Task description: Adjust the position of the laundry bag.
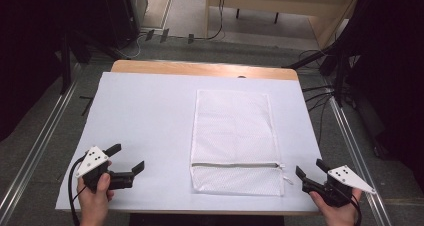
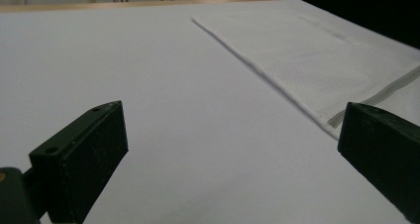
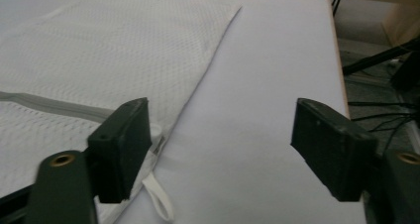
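A white mesh laundry bag lies flat on the white sheet, its grey zipper running across near the front end, closed. The zipper pull and a small white loop sit at the bag's right front corner. My left gripper is open, held low at the front left, well left of the bag. My right gripper is open at the front right, just beside the bag's corner; its left jaw hovers over the zipper end. Nothing is between either pair of jaws.
A white sheet covers the wooden table, whose far edge shows bare. Dark stands and cables sit on the floor to the right, and metal rails run along both sides.
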Demonstrator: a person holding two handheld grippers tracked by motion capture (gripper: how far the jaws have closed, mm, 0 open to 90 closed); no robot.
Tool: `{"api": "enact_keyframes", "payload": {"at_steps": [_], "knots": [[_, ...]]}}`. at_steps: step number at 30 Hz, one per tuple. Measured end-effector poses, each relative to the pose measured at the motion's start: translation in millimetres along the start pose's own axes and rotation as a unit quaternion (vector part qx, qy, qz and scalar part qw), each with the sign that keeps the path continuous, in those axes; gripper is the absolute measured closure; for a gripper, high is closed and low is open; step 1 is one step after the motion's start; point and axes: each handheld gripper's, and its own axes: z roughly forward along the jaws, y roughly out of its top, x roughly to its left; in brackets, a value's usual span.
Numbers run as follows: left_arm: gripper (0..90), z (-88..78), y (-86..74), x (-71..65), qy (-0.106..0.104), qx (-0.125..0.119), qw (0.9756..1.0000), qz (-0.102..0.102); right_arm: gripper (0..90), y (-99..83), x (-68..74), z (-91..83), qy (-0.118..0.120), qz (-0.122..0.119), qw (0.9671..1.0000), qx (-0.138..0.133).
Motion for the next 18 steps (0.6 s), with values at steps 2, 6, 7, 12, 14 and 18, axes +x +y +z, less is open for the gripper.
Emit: {"api": "enact_keyframes", "payload": {"at_steps": [2,6,7,12,14,18], "knots": [[0.0,7.7,4.8,-3.4,-0.004,0.009,0.9999,-0.006,30.2,-2.0,0.1,-0.1,0.005,0.005,1.0000,0.000],[0.0,29.8,15.9,-21.1,-0.014,0.022,0.9997,-0.001,33.7,2.4,3.1,1.9,-0.024,0.010,0.9996,0.007],[0.0,29.8,15.9,-21.1,-0.014,0.022,0.9997,-0.001,33.7,2.4,3.1,1.9,-0.024,0.010,0.9996,0.007],[2.7,59.3,25.2,-37.3,-0.032,0.070,0.9969,-0.020,44.4,10.4,8.8,4.8,-0.033,0.017,0.9993,0.007],[15.1,72.8,28.3,-44.0,-0.009,0.085,0.9958,-0.033,46.9,10.3,9.4,6.2,-0.024,0.013,0.9996,0.010],[27.4,106.5,33.0,-54.8,0.001,0.114,0.9926,-0.042,52.2,7.6,9.2,6.4,-0.025,0.020,0.9995,-0.005]]}}
